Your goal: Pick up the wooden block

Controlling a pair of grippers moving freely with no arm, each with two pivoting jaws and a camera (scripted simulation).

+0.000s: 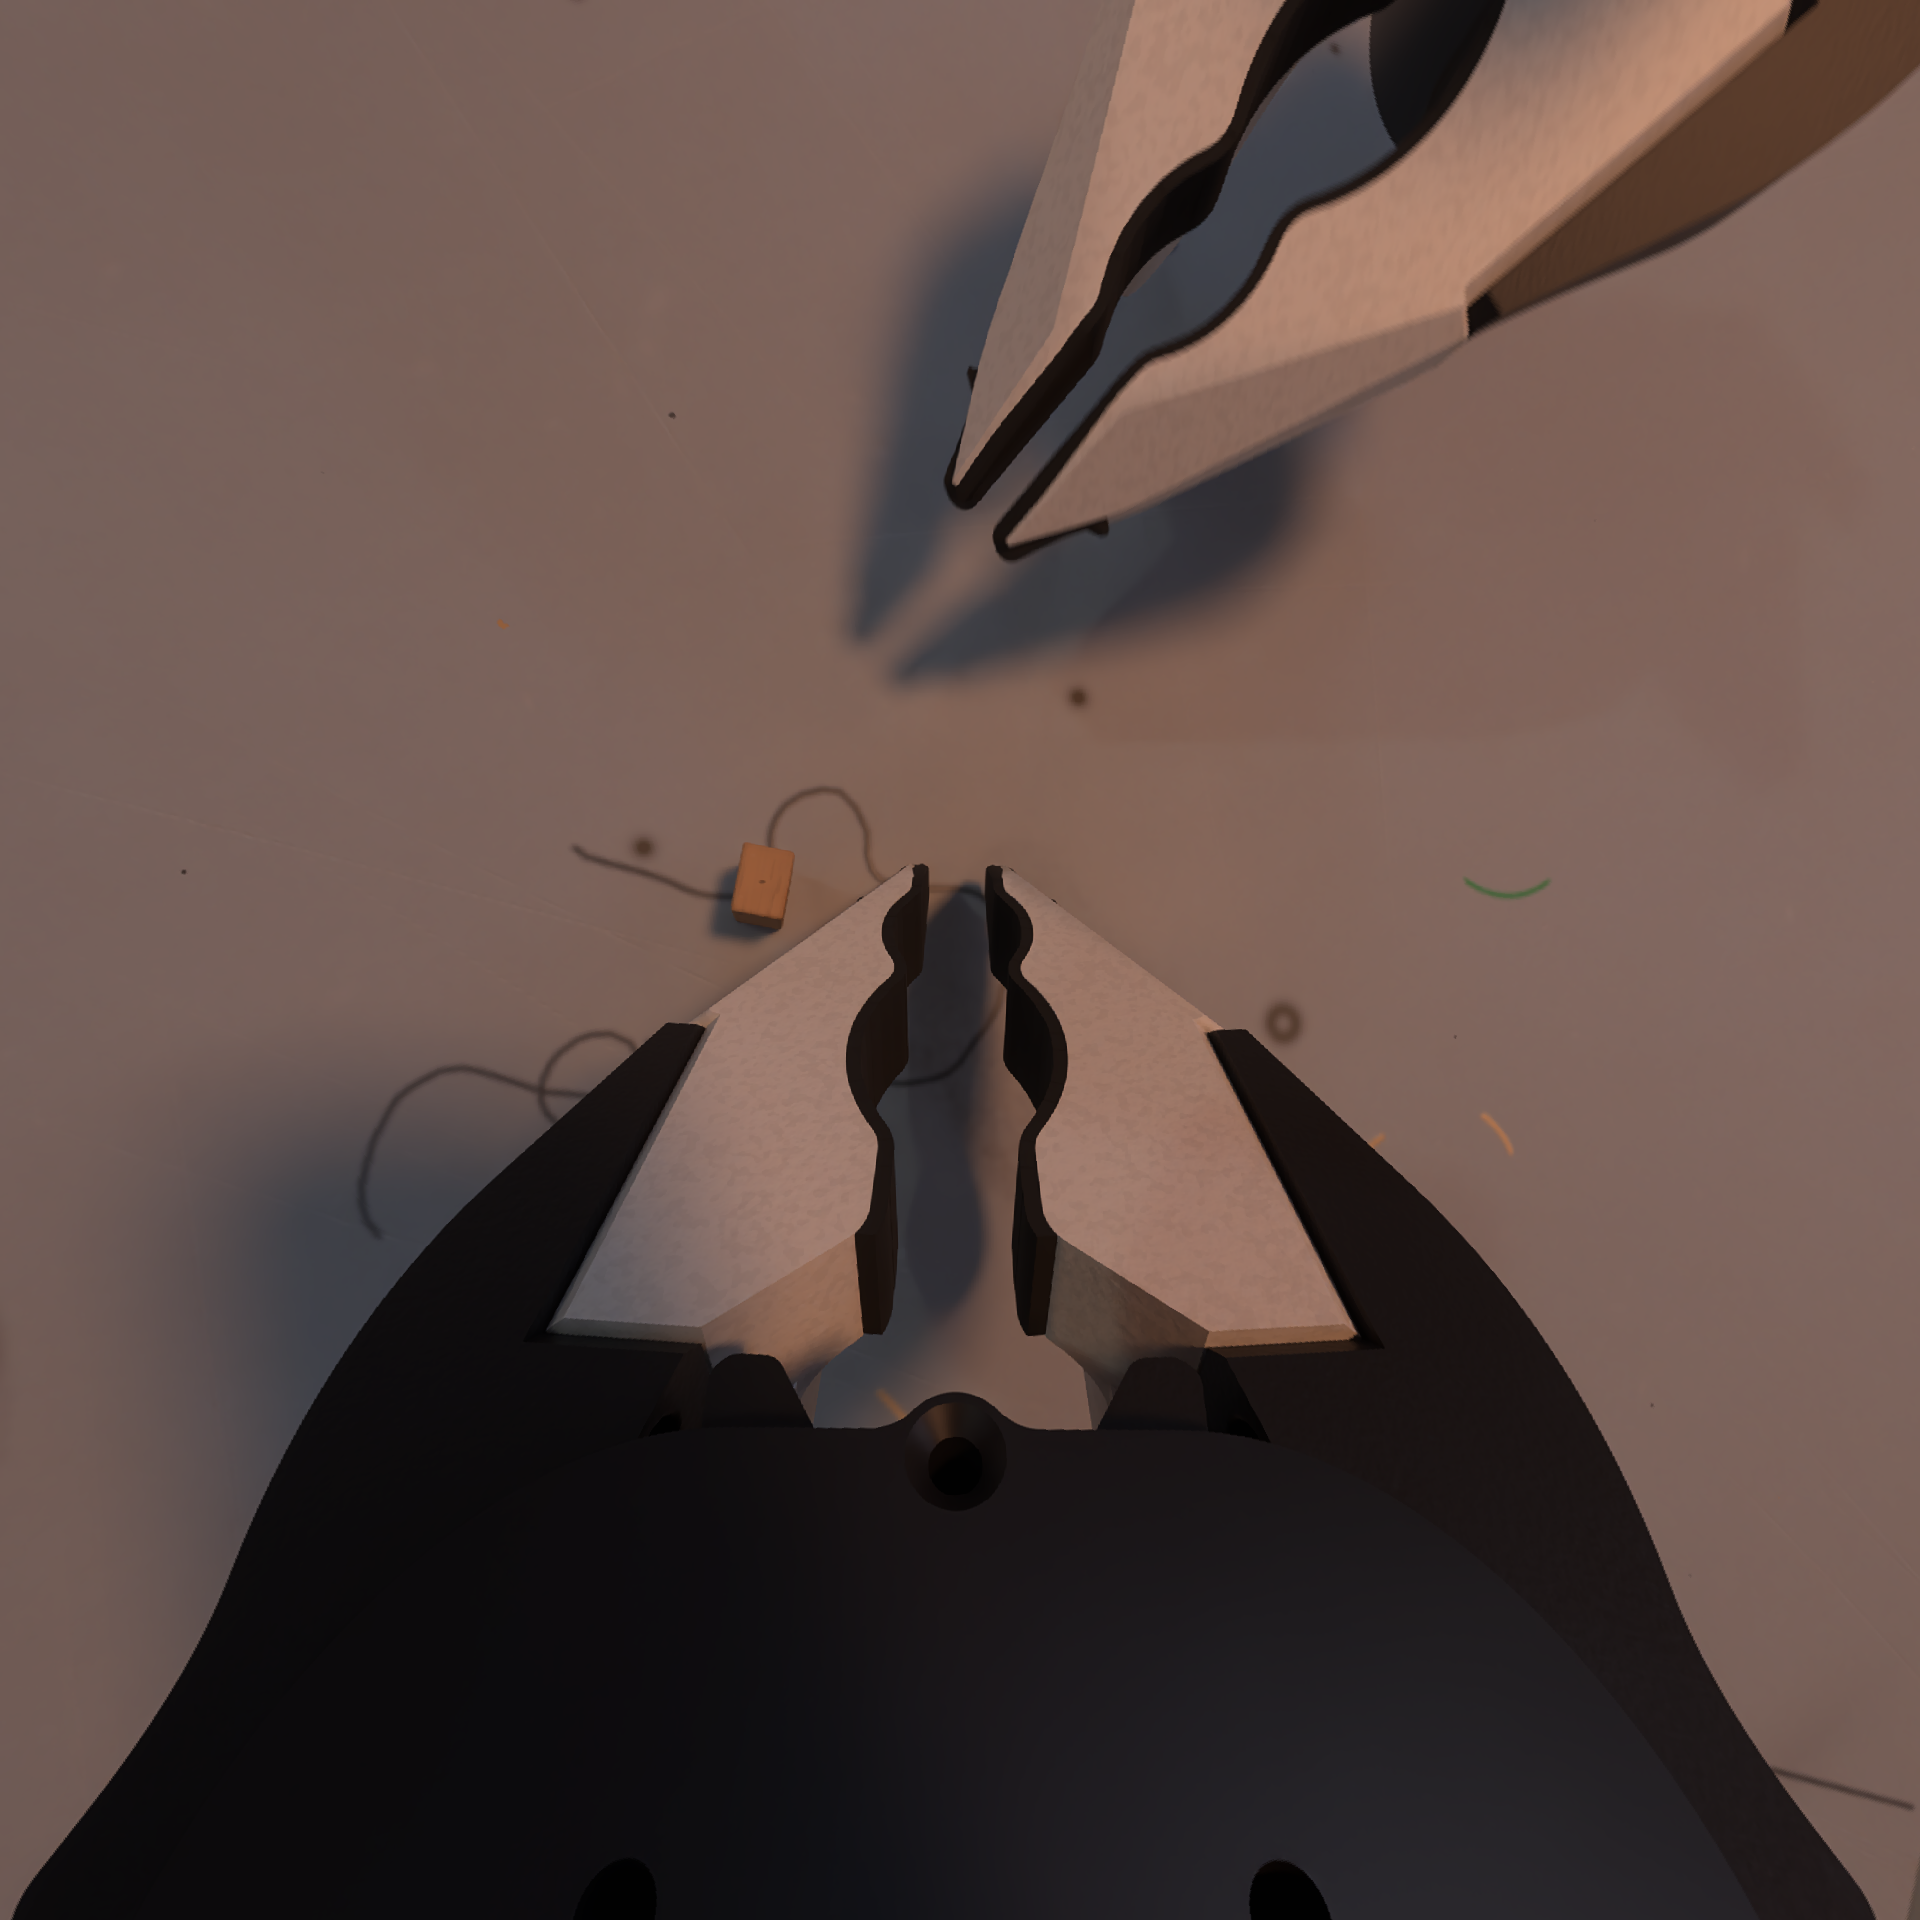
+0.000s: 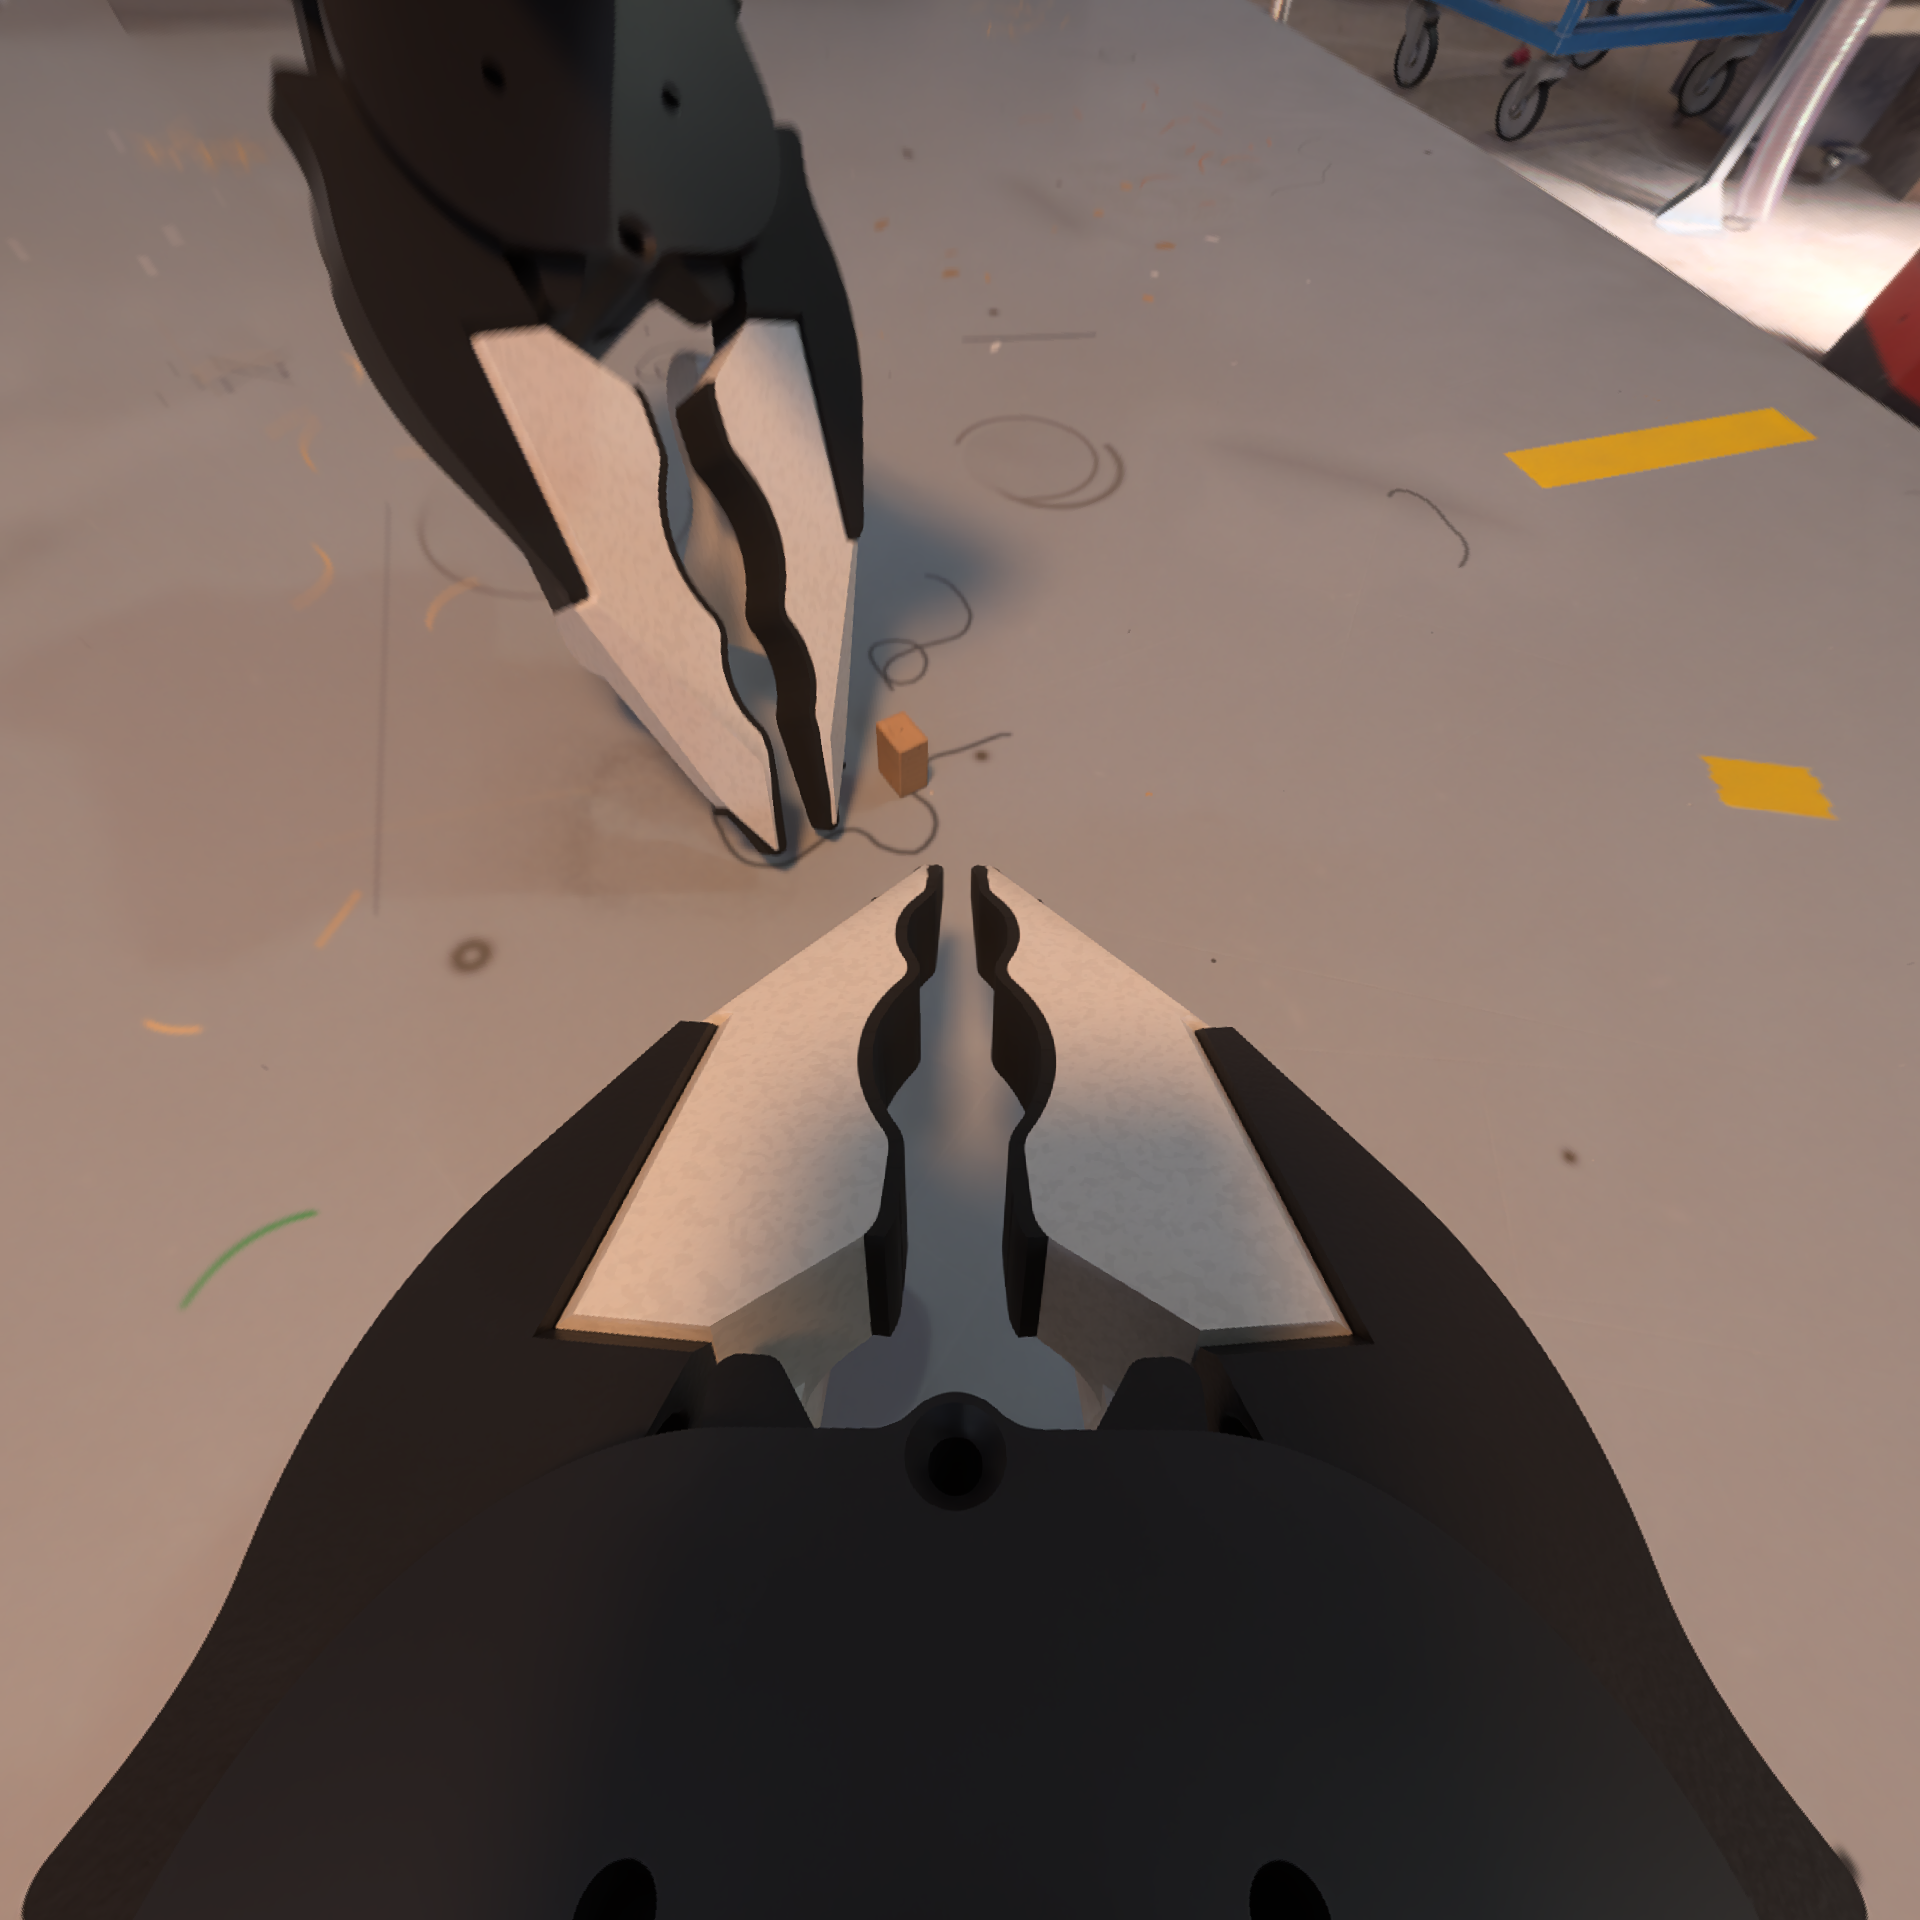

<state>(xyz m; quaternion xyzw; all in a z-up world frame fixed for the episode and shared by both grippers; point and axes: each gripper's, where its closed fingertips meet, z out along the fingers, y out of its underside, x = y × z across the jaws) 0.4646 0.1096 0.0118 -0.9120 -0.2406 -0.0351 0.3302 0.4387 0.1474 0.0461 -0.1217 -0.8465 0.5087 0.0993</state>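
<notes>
Left wrist view shows the left gripper [image 1: 956, 871] low over the grey work surface [image 1: 312, 416], its jaws parted by a narrow gap and holding nothing; the wooden block [image 1: 764, 884] stands on the surface at 9 o'clock from the fingertips, just beside the left finger and outside the gap. The right gripper [image 1: 982, 514] hangs at 12 o'clock, well apart, jaws nearly together and empty. Right wrist view confirms this: the block [image 2: 901, 755] sits free at 3 o'clock of the left gripper's tips [image 2: 800, 826]. Judged procedure: widen the jaws beyond the block's width; shift toward 9 o'clock until the block is centred in the gap; lower without nudging it; close on two parallel faces; lift straight.
</notes>
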